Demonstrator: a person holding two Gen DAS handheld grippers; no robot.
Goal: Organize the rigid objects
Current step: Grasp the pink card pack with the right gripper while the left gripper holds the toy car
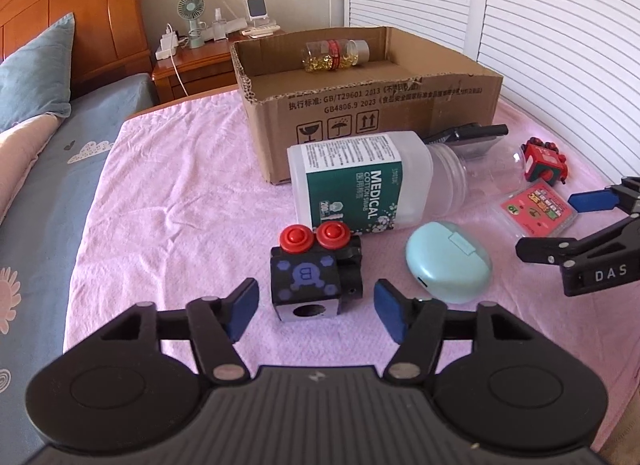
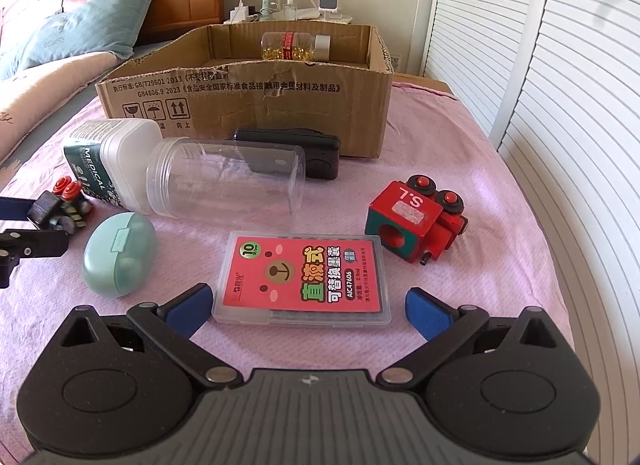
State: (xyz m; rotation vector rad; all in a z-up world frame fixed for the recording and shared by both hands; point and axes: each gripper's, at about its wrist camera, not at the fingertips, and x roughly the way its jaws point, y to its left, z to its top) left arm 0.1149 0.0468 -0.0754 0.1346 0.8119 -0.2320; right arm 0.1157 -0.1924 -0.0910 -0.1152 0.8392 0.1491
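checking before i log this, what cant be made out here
- Cardboard box floor: its front wall hides it in both wrist views; only the pill bottle shows.
- Black device: left wrist view, mostly behind the swab jar.
- Right gripper: cut off by the left view's edge.

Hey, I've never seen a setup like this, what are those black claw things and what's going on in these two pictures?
Each claw is a hand-held two-finger gripper with a camera looking along its fingers, so there is one picture per hand. The left gripper stands open before a black toy train block. The right gripper stands open around a red-labelled plastic case. Neither holds anything. On the pink cloth also lie a cotton swab container, a mint case and a red toy train block. The cardboard box holds a capsule bottle.
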